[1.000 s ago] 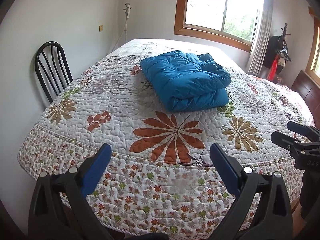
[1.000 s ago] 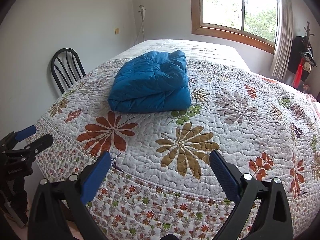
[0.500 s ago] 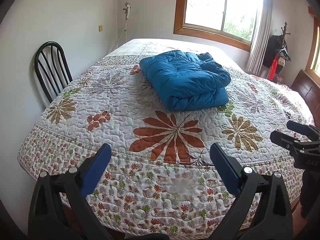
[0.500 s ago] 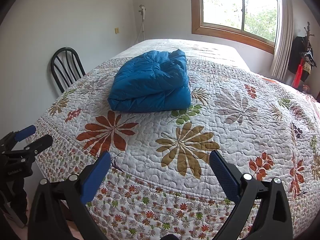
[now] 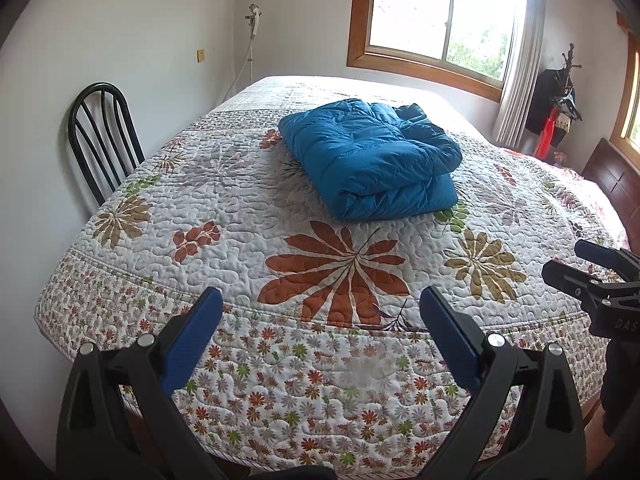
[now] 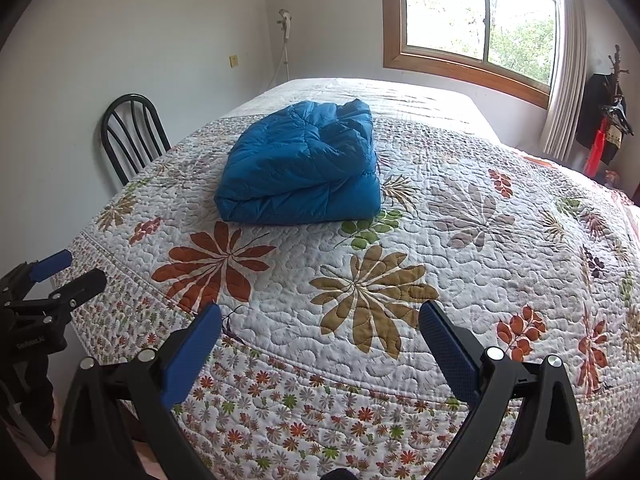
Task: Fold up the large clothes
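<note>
A blue puffer jacket (image 5: 372,160) lies folded into a thick rectangle on the flowered quilt of the bed (image 5: 224,208); it also shows in the right wrist view (image 6: 304,172). My left gripper (image 5: 320,308) is open and empty, held off the near edge of the bed, well short of the jacket. My right gripper (image 6: 320,320) is open and empty too, beside the left one over the same near edge. Each gripper shows at the side of the other's view: the right gripper (image 5: 588,264) and the left gripper (image 6: 56,272).
A black metal chair (image 5: 104,136) stands against the wall left of the bed. A window (image 5: 440,20) with a curtain is behind the bed. A coat rack (image 5: 556,108) with clothes stands at the right. A dark wooden headboard (image 5: 612,176) is at far right.
Both grippers have shifted very slightly; the jacket lies as before and both grippers stay open.
</note>
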### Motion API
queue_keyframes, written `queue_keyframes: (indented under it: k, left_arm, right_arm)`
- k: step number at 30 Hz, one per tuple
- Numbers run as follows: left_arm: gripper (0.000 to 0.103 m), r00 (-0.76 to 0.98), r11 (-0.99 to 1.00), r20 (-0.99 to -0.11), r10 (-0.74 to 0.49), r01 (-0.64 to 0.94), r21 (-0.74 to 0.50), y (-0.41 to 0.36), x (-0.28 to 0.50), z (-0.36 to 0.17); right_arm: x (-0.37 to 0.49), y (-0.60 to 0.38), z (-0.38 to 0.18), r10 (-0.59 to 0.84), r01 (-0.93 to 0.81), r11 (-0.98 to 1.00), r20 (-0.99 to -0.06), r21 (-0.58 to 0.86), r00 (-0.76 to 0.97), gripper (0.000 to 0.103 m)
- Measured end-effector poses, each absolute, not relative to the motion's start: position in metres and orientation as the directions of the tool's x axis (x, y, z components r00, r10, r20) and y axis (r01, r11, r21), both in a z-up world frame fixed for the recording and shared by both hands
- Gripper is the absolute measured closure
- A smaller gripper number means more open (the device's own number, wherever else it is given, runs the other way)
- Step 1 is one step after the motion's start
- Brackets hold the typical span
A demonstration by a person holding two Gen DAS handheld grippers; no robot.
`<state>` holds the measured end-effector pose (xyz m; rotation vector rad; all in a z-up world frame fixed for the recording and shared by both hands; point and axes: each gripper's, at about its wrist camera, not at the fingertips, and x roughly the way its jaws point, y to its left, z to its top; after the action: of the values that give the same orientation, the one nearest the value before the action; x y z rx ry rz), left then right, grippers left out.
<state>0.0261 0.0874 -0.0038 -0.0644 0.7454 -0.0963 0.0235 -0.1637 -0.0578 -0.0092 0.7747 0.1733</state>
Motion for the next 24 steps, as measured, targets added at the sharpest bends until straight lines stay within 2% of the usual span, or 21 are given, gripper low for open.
queue_keyframes:
  k: [24]
  left_arm:
    - [0.005,0.728,0.994,-0.677,-0.111,0.064,-0.094,0.0877,0.0283,-0.0067]
  right_arm:
    - [0.0254,-0.1657,-0.0589,0.153,-0.162,0.985,-0.699,0.054,0.699,0.004]
